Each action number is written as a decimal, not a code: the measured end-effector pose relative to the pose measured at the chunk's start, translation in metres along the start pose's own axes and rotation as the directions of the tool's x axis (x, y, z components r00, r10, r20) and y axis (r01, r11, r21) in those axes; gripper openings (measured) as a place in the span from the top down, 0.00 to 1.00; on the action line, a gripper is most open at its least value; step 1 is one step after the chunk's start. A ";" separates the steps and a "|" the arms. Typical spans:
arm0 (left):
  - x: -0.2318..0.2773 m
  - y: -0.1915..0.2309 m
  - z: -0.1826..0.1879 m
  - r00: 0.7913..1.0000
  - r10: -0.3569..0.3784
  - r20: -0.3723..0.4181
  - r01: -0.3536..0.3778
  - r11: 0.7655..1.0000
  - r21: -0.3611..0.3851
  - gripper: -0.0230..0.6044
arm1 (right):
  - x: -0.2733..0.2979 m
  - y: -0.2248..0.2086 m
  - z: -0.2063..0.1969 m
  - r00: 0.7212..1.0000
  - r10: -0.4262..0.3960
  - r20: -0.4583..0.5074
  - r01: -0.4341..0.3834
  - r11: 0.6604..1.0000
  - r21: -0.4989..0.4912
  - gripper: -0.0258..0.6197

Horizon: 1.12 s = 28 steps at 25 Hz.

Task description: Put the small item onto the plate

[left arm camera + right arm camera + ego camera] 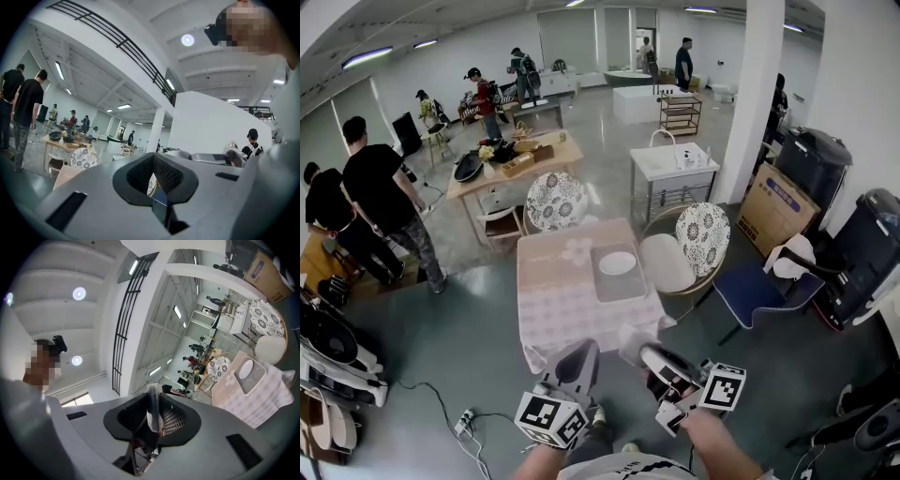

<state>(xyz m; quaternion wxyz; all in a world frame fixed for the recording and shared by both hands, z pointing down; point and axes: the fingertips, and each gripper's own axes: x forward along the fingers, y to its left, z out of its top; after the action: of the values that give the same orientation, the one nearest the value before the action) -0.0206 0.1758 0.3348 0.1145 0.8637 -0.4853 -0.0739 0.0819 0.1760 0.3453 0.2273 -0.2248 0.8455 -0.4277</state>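
Note:
A white plate (617,263) lies on a grey tray (619,284) on the table with the pale checked cloth (562,309). Both grippers hang low in the head view, short of the table's near edge. My right gripper (643,355) is shut on a small whitish item (153,411), which sticks up between its pads. The right gripper view shows the plate (245,369) far off at the right. My left gripper (582,353) is to the left of it. Its jaws (154,187) stand together with only a thin slit, nothing between them.
Two floral-backed chairs (555,201) (703,234) stand at the table's far and right sides, next to a white round seat (666,262) and a blue chair (759,291). People (384,197) stand at the left. A power strip and cable (464,420) lie on the floor.

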 end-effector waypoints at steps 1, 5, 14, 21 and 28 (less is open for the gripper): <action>0.007 0.007 0.001 1.000 -0.004 0.001 0.004 1.000 -0.001 0.96 | 0.007 -0.005 0.004 1.000 -0.004 0.002 0.004 1.000 -0.002 0.83; 0.040 0.039 0.007 1.000 -0.021 -0.005 0.021 1.000 -0.007 0.96 | 0.040 -0.026 0.024 1.000 -0.028 0.013 0.028 1.000 -0.010 0.83; 0.104 0.108 0.022 0.996 -0.087 -0.025 0.087 0.996 0.011 0.96 | 0.110 -0.069 0.062 0.995 -0.083 0.062 0.085 0.996 -0.027 0.83; 0.134 0.145 0.025 0.993 -0.112 -0.028 0.112 0.994 0.007 0.96 | 0.140 -0.093 0.079 0.989 -0.118 0.091 0.121 0.992 -0.030 0.83; 0.169 0.173 0.023 0.994 -0.100 -0.038 0.101 0.995 0.009 0.96 | 0.169 -0.126 0.103 0.989 -0.123 0.081 0.124 0.992 -0.012 0.83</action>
<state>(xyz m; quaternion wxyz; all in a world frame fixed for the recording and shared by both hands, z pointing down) -0.0807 -0.0590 0.3567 0.1149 0.8889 -0.4394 -0.0608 0.0302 -0.0526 0.3625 0.2324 -0.2955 0.8237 -0.4244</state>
